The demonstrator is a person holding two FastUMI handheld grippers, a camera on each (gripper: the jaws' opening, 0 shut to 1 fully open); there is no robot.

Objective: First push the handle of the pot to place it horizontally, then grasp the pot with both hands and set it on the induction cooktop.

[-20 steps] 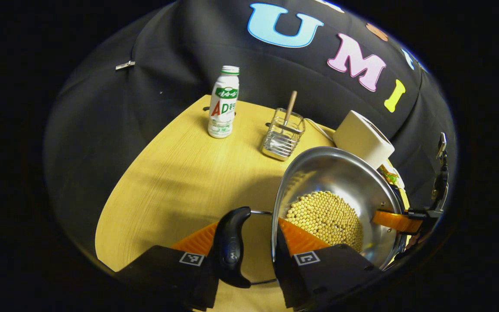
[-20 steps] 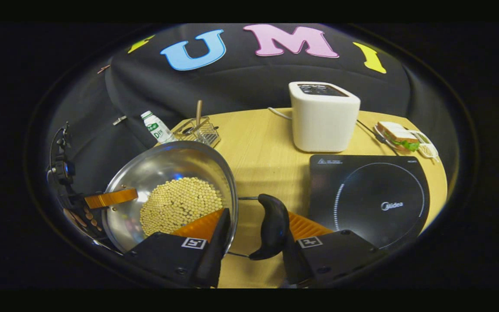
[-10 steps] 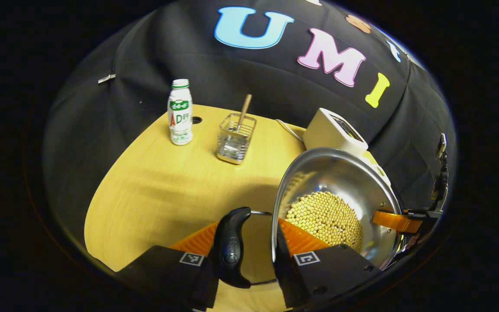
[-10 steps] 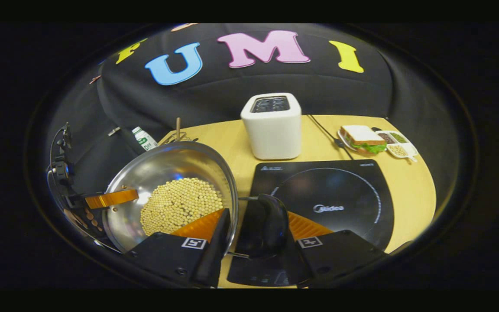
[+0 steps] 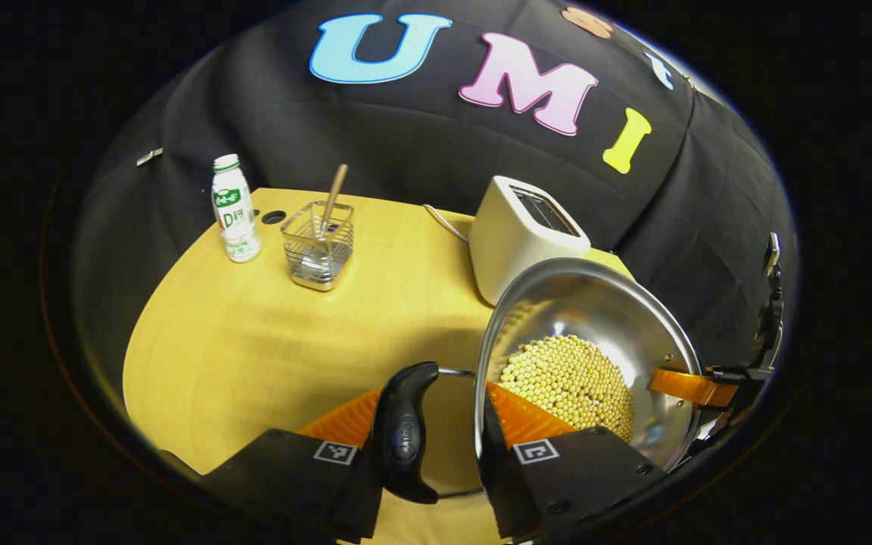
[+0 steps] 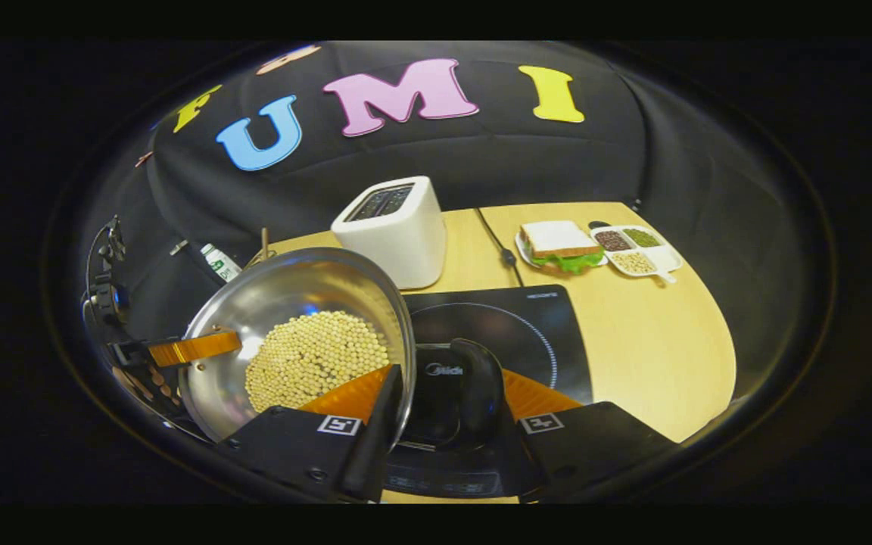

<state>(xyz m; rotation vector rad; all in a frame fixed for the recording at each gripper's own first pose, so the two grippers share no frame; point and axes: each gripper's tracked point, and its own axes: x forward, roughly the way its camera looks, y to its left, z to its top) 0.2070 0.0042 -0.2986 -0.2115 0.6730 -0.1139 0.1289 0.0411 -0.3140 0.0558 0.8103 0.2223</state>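
Cooktop (image 6: 515,333) is lying at twelve o'clock from the right gripper (image 6: 447,393), under its handle (image 6: 474,397); both grippers, left gripper (image 5: 436,409) included, are clamping the pot (image 6: 292,341) aloft by its handles.

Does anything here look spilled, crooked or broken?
Nothing stands out. The beans all sit inside the pot, none lie on the table, and the toaster, bottle and sandwich look upright and tidy.
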